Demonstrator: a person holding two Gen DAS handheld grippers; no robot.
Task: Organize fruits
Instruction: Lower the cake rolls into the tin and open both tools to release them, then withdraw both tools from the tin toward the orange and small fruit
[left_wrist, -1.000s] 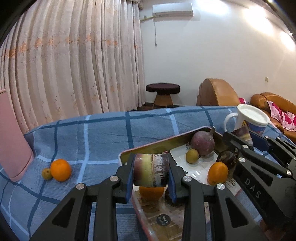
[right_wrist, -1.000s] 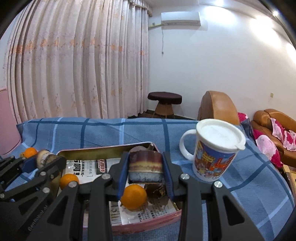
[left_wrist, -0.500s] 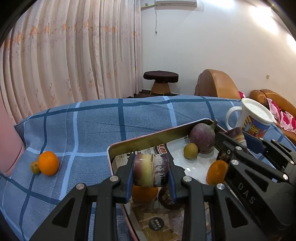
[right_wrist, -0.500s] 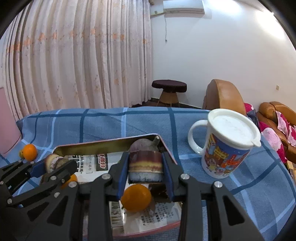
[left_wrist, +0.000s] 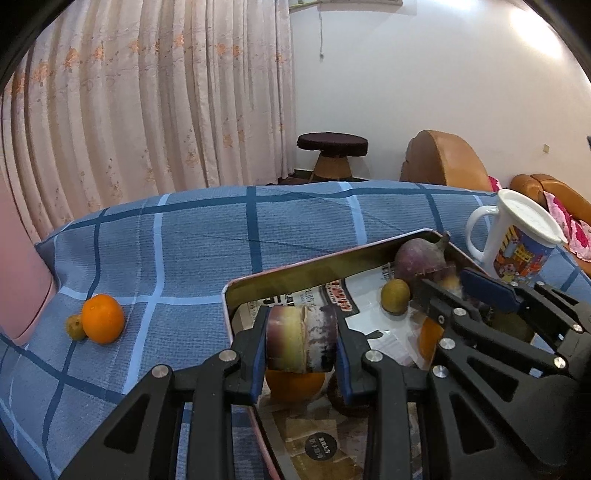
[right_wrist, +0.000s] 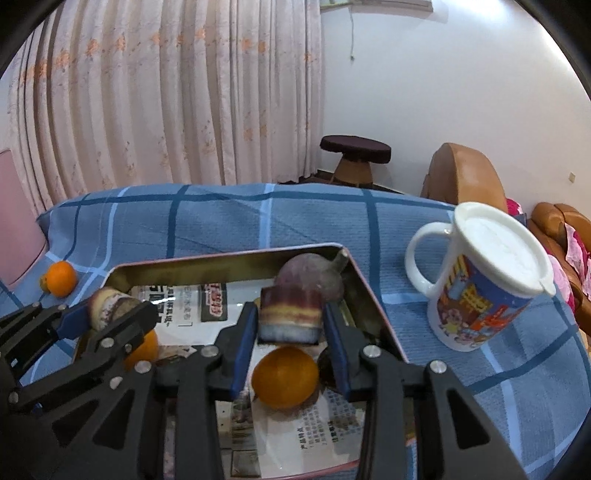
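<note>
A metal tray (left_wrist: 295, 271) lined with newspaper lies on the blue checked cloth. In it are a purple round fruit (left_wrist: 419, 258), a small green-brown fruit (left_wrist: 395, 296) and oranges (right_wrist: 285, 376). My left gripper (left_wrist: 301, 343) is shut on a sugarcane piece (left_wrist: 301, 341) above the tray's left part, over an orange (left_wrist: 293, 386). My right gripper (right_wrist: 290, 325) is shut on another sugarcane piece (right_wrist: 290, 314) above the tray's right part. An orange (left_wrist: 102, 318) and a small green fruit (left_wrist: 75, 326) lie on the cloth left of the tray.
A lidded white mug (right_wrist: 487, 284) with a cartoon print stands right of the tray. A pink chair back (left_wrist: 20, 280) is at the left edge. Curtains, a stool (left_wrist: 332, 151) and brown sofas lie beyond the table.
Both grippers, still holding their sugarcane pieces, have moved forward and lower over the tray; the tray and fruits now look nearer.
</note>
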